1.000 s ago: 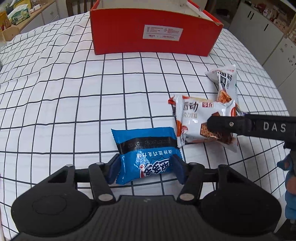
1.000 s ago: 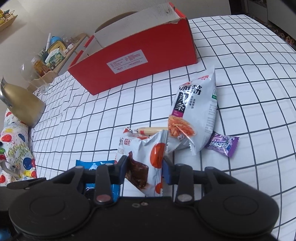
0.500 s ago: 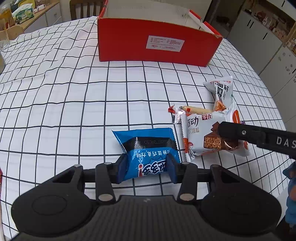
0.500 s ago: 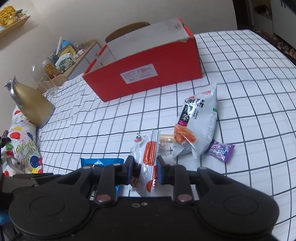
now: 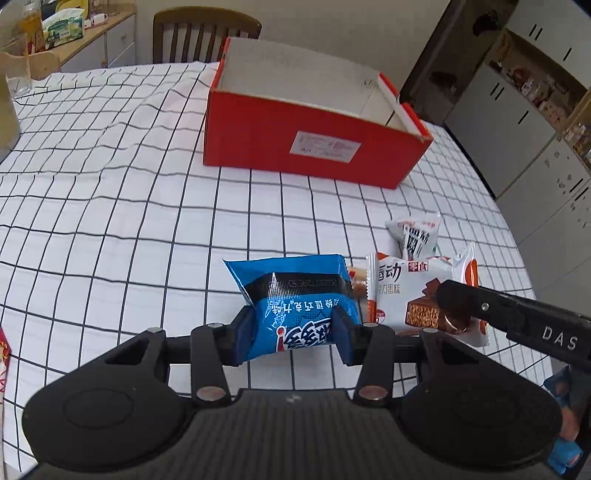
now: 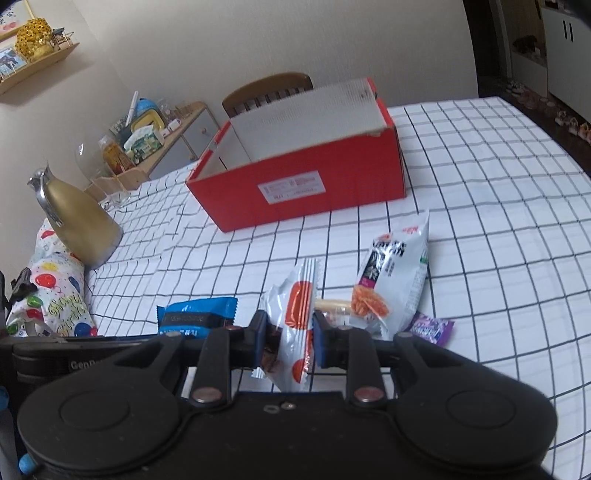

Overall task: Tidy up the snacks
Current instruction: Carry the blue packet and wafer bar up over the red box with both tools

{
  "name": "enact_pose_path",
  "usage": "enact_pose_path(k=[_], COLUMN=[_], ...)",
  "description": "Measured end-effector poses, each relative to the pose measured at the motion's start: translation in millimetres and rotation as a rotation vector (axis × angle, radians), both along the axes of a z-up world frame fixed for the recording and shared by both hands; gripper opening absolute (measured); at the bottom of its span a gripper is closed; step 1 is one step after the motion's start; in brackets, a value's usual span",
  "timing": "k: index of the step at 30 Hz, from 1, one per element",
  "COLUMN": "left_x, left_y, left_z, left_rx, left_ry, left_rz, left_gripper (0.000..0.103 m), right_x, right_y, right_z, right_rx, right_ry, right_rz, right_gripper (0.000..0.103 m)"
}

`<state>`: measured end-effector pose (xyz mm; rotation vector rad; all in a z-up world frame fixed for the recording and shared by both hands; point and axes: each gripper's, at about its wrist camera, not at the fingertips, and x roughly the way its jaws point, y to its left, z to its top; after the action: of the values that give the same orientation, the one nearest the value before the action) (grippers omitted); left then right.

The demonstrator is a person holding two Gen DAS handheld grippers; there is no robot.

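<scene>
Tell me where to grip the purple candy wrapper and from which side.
Judging by its pose, grip the purple candy wrapper across its short middle, coming from above. It lies flat on the tablecloth, its left end tucked by the white noodle-snack bag, so approach from the clear right.

- A round table is covered by a white cloth with a black grid (image 5: 110, 206).
- A brown wooden chair with a slatted back (image 5: 207, 35) is set at its far side.
- A light wooden sideboard (image 6: 173, 136) is placed against the cream wall (image 6: 258, 44).
- White cabinets with dark handles (image 5: 524, 122) are seen beyond a dark doorway.
</scene>
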<state>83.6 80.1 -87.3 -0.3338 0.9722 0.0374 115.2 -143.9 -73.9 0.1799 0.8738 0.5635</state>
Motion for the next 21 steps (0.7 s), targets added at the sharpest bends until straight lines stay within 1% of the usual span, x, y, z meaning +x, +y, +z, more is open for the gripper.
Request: enact_pose_path(k=[6,11,16,21], left_x=[6,14,24,35], left_y=[-1,-6,-8,-9], left_z=[20,38,56,71], left_rx=[-0.008,0.020,0.030,0.041], left_ry=[-0.047,-0.097,-0.142,-0.181], left_rz=[0.020,0.012,0.011,0.005], left_gripper=[0.044,0.044,0.044,0.044], right_x=[-2,-2,2,6], right_y=[3,5,6,7], right_z=[24,41,53,63], right_rx=[-0.023,-0.039,-0.058,-0.065], right_ry=[-0.104,-0.201,-0.276,-0.330], right_rz=[0.003,-0.008,-0.020,-0.027], right_gripper=[0.024,0.023,0.023,0.023])
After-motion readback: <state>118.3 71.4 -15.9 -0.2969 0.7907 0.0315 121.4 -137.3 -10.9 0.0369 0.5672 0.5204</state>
